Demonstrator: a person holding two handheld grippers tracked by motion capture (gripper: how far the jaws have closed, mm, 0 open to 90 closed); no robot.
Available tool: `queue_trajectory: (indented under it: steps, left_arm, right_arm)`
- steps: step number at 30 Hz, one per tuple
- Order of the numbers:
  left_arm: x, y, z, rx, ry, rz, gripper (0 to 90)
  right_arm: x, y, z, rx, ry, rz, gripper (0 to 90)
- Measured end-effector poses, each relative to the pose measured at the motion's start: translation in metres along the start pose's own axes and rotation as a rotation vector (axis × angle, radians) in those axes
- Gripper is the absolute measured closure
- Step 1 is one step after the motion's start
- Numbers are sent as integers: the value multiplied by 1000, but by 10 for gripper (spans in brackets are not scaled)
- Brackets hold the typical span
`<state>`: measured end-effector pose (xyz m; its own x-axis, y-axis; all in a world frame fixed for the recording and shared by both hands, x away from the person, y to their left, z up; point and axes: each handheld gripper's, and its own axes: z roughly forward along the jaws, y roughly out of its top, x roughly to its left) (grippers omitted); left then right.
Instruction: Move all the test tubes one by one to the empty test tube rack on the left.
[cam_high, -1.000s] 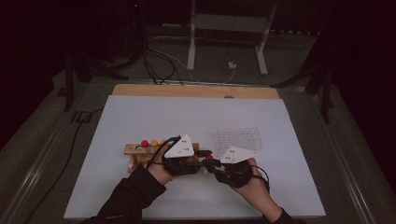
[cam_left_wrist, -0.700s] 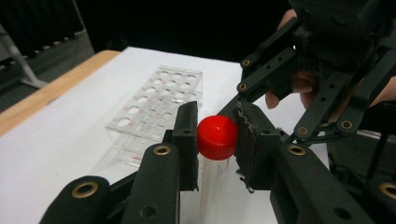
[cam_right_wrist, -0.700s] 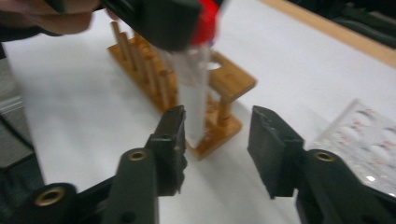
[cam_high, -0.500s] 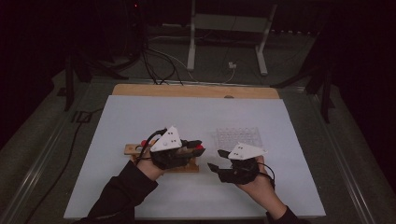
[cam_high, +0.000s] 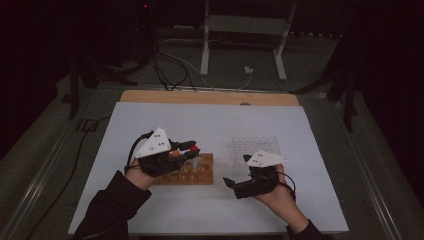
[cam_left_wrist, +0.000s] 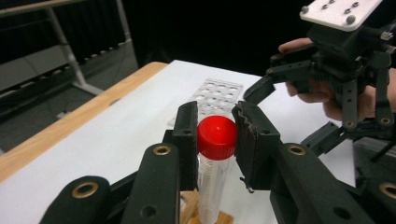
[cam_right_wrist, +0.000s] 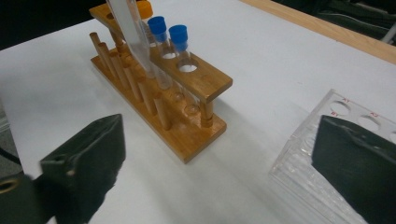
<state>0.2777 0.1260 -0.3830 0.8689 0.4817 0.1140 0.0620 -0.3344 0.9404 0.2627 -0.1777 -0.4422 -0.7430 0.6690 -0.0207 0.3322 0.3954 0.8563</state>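
My left gripper (cam_left_wrist: 215, 122) is shut on the red cap of a clear tube (cam_left_wrist: 210, 186) and holds it upright just above a wooden tube rack (cam_high: 202, 175). In the high view the left gripper (cam_high: 189, 148) hangs over the rack's left part. In the right gripper view the held tube (cam_right_wrist: 133, 32) slants over the rack (cam_right_wrist: 187, 135), which carries two blue-capped tubes (cam_right_wrist: 179, 35) and an orange-capped one (cam_right_wrist: 144, 8). My right gripper (cam_high: 234, 187) sits right of the rack. Its jaws have just been opening and stand wide open (cam_right_wrist: 224, 172), with nothing between them.
A clear plastic well rack (cam_high: 252, 147) lies on the white table sheet (cam_high: 300, 200) behind my right hand, close to the right jaw (cam_right_wrist: 308, 154). A wooden strip (cam_high: 210, 97) edges the sheet's far side. Cables and a stand lie beyond the table.
The two grippers were close together over the rack. My left gripper has moved left and a little up with the tube. My right gripper stayed in place and its jaws opened.
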Motion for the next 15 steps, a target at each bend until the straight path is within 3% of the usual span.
queue_trajectory:
  steps: [6,15]
  left_arm:
    - [10,-1,-23,-8,56,-8,721]
    - [25,-3,-61,-30,157,-25,721]
  right_arm:
    - [-3,-1,-3,-14,28,7,0]
    - [-6,-1,-6,-27,30,23,0]
